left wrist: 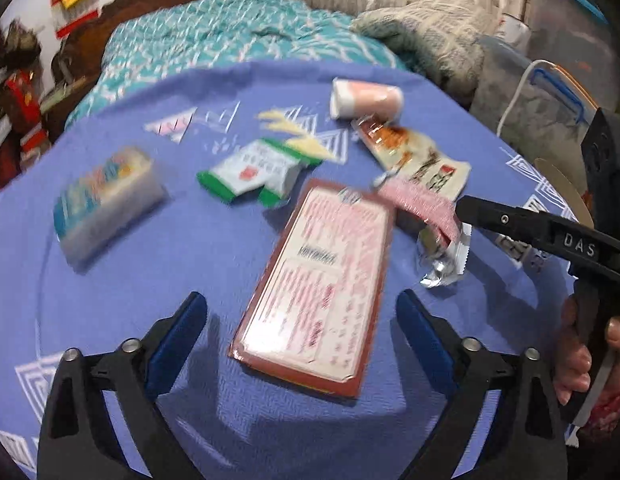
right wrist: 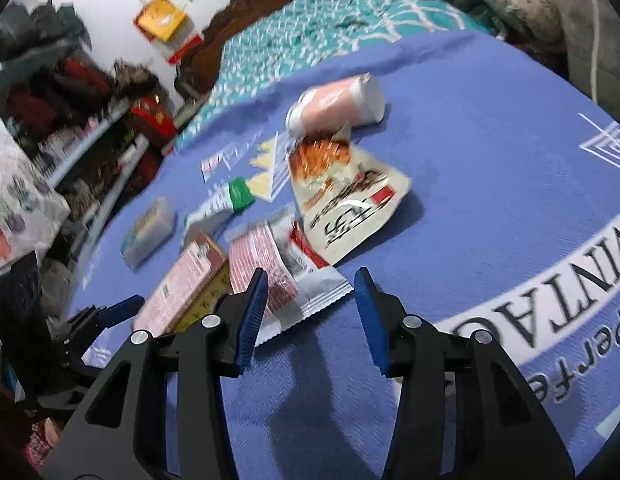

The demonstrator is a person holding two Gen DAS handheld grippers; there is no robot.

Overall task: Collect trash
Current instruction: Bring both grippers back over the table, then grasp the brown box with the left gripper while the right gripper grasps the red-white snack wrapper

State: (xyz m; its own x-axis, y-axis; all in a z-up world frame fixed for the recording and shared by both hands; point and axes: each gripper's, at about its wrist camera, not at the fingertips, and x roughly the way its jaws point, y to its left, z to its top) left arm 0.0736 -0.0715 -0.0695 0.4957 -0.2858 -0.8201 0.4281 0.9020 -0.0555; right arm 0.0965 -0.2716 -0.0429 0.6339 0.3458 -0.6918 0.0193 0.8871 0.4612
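Note:
Trash lies on a blue cloth (left wrist: 213,240). A flat red box (left wrist: 318,292) lies in front of my open, empty left gripper (left wrist: 301,308). A pink-and-silver wrapper (left wrist: 426,216) lies to its right, with my right gripper's finger (left wrist: 510,220) beside it. In the right wrist view my right gripper (right wrist: 312,286) is open just above this wrapper's (right wrist: 285,276) near edge. A beige snack packet (right wrist: 346,196), a pink-white cup on its side (right wrist: 338,106), a green-white packet (left wrist: 253,174) and a clear plastic box (left wrist: 105,196) lie further off.
A bed with a teal patterned cover (left wrist: 213,40) and a grey blanket (left wrist: 430,36) lies behind the cloth. Cluttered shelves (right wrist: 81,120) stand at the left. A white cable (left wrist: 518,88) and bags sit at the right.

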